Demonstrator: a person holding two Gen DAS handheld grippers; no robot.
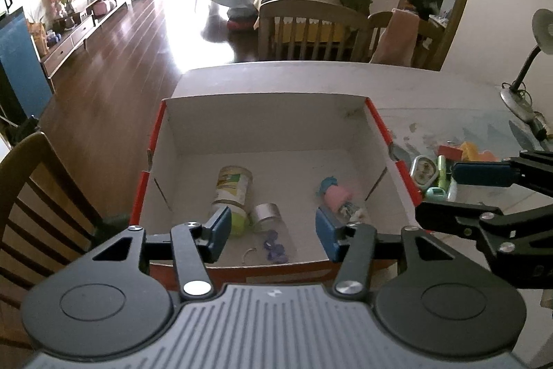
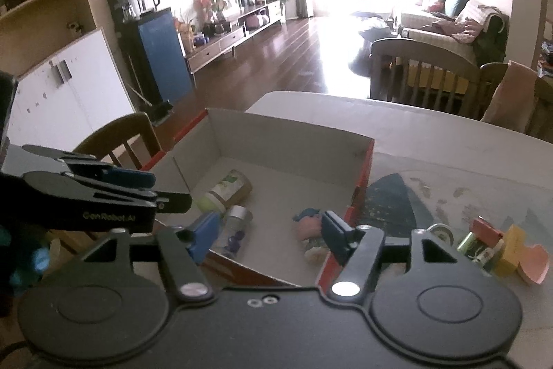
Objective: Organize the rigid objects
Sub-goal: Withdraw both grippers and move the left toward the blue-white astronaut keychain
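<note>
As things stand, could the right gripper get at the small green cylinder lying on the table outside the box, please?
Probably yes. The right gripper is open and holds nothing, and the green cylinder lies uncovered on the table, right of the box, though other small items crowd it.

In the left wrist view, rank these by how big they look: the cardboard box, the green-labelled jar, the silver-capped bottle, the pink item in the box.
1. cardboard box
2. green-labelled jar
3 and 4. silver-capped bottle and pink item: they look alike in size, and the gripper fingers partly hide both, so I won't rank them.
</note>
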